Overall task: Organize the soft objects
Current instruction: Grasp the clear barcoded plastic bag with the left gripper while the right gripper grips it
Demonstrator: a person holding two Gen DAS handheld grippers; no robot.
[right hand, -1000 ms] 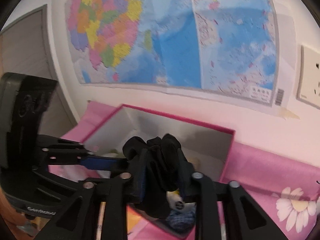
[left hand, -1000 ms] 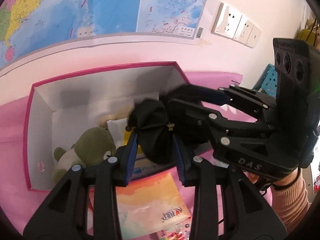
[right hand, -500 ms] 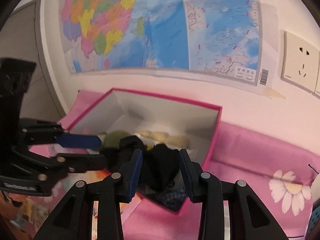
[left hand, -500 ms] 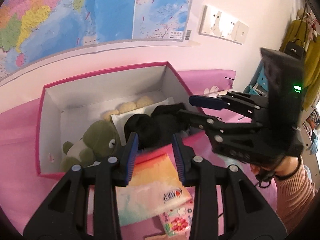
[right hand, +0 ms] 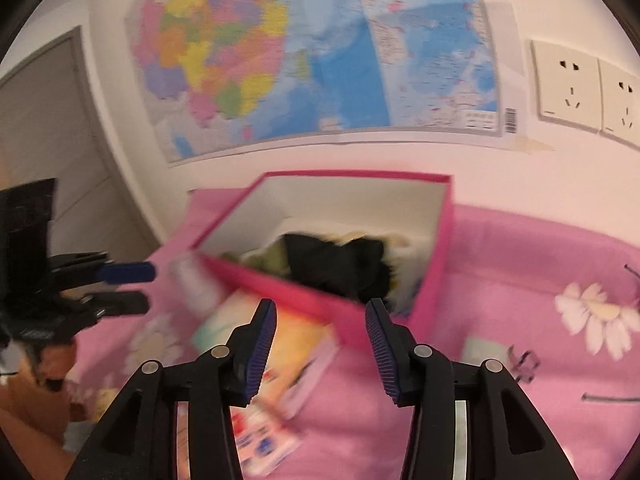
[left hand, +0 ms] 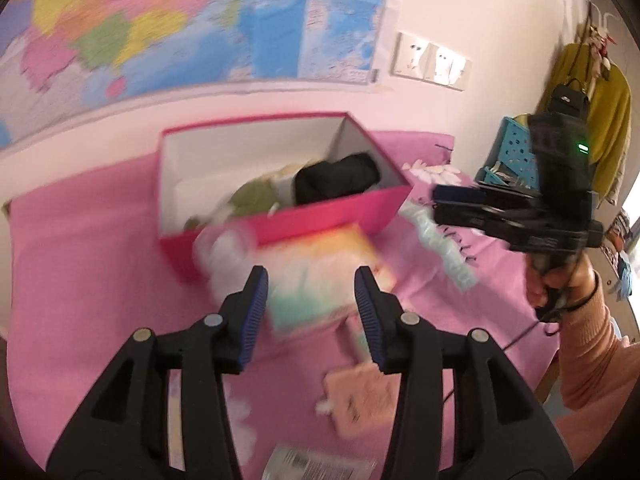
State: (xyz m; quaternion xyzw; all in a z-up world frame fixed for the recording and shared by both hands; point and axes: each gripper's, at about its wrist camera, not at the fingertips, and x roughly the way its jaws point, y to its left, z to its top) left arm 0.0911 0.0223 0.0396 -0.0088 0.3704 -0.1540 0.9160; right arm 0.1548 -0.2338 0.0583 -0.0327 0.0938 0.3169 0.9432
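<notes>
Both grippers, left (left hand: 308, 300) and right (right hand: 320, 334), were seen opening with nothing between their jaws, while the black cloth (left hand: 338, 178) lay in the box (left hand: 288, 220) at frame centre beside a green plush (left hand: 256, 198), and packets (left hand: 320, 272) below were judged left.

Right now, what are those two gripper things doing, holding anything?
Left gripper: jaws opening, nothing between them.
Right gripper: jaws opening, nothing held; the black cloth lies in the pink box.
</notes>
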